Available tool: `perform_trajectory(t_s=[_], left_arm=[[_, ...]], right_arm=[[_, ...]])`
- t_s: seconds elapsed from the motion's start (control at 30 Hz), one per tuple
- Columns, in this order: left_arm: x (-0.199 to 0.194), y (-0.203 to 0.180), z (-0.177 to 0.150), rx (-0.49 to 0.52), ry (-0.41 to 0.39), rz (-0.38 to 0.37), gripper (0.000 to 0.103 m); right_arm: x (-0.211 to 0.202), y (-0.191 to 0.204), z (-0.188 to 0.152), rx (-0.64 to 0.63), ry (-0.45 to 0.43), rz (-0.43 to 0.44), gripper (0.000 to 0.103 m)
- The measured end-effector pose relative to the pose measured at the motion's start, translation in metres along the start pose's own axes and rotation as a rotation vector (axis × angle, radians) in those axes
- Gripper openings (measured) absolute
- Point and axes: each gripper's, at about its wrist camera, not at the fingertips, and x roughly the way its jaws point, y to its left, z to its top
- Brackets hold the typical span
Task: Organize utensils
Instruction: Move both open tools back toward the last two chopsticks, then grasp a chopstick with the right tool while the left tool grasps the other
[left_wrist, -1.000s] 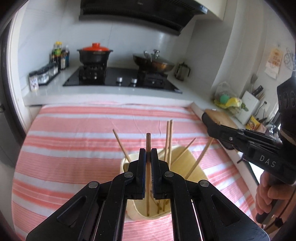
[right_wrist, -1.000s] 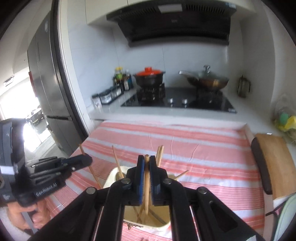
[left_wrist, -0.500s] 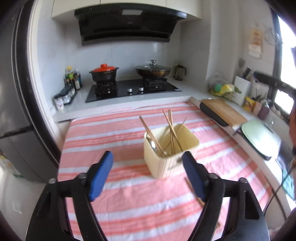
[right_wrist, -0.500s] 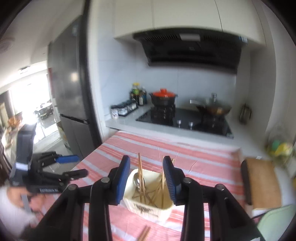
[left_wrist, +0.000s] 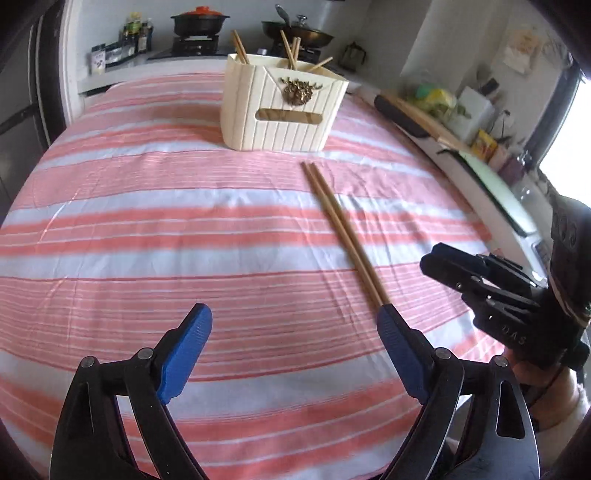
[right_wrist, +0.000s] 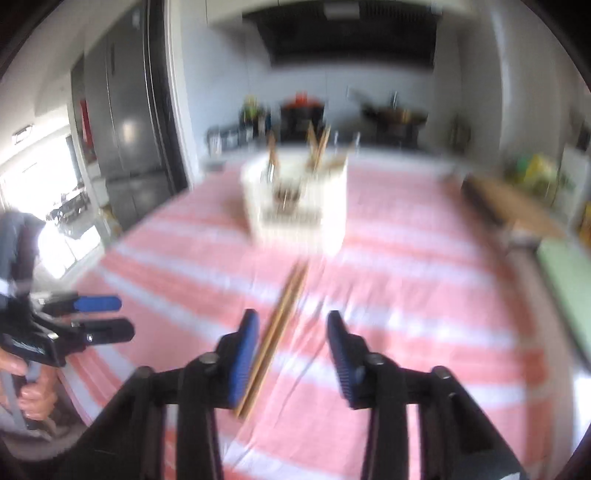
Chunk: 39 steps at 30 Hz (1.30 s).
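Note:
A cream utensil holder (left_wrist: 282, 107) stands on the striped cloth and holds several wooden chopsticks. It also shows blurred in the right wrist view (right_wrist: 295, 199). A pair of wooden chopsticks (left_wrist: 341, 230) lies flat on the cloth in front of it, and also shows in the right wrist view (right_wrist: 280, 321). My left gripper (left_wrist: 293, 325) is open and empty, low over the cloth, with the chopsticks' near end by its right finger. My right gripper (right_wrist: 291, 332) is open, with the chopsticks running beside its left finger. It also shows in the left wrist view (left_wrist: 480, 284).
The table wears a pink and white striped cloth (left_wrist: 147, 221). A stove with a red-lidded pot (left_wrist: 199, 18) and a wok (left_wrist: 299, 31) stands behind. A cutting board (left_wrist: 413, 110) and clutter line the right counter. A fridge (right_wrist: 125, 147) stands at the left.
Both grippers held a chopstick over the holder, then opened and pulled back. Now both are low over the cloth near the pair of chopsticks lying there. The right wrist view is motion-blurred.

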Motion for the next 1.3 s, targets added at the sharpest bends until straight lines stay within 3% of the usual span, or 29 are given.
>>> perform_trajectory(t_s=[0.1,0.23,0.33,0.53,0.83,0.97,1.03,1.13,1.17,1.2,1.23,1.27,1.3], left_arm=[[-0.004,-0.008,-0.004,0.023,-0.025,0.005,0.092],[-0.002,-0.008,0.002,0.010,-0.025,0.021,0.092],[0.002,-0.002,0.002,-0.018,-0.018,0.027,0.092],[0.007,0.002,0.000,-0.024,-0.006,0.042,0.092],[0.041,-0.025,0.027,0.036,0.027,-0.005,0.092],[0.077,-0.048,0.041,0.093,0.044,0.041,0.092],[0.096,-0.057,0.043,0.126,0.059,0.107,0.091],[0.111,-0.065,0.039,0.183,0.046,0.198,0.081],[0.110,-0.067,0.038,0.198,0.022,0.197,0.065],[0.109,-0.067,0.037,0.206,0.016,0.172,0.043],[0.108,-0.068,0.037,0.207,0.018,0.153,0.032],[0.107,-0.067,0.036,0.205,0.016,0.153,0.013],[0.106,-0.066,0.036,0.200,0.013,0.158,0.009]], right_arm=[[0.013,-0.001,-0.015,0.062,0.025,0.038,0.031],[0.026,-0.008,-0.004,0.106,0.065,0.063,0.027],[0.050,-0.007,0.006,0.106,0.122,0.067,0.018],[0.085,-0.009,0.009,0.114,0.182,0.041,0.011],[0.060,-0.024,-0.012,0.157,0.179,-0.105,0.006],[0.044,-0.027,-0.025,0.162,0.167,-0.173,0.006],[0.038,-0.029,-0.030,0.159,0.164,-0.189,0.006],[0.029,-0.030,-0.036,0.146,0.159,-0.205,0.006],[0.027,-0.030,-0.037,0.143,0.156,-0.204,0.006],[0.026,-0.030,-0.039,0.139,0.152,-0.202,0.006],[0.025,-0.030,-0.039,0.136,0.144,-0.195,0.006],[0.026,-0.030,-0.040,0.138,0.138,-0.176,0.006],[0.026,-0.029,-0.040,0.137,0.133,-0.168,0.006]])
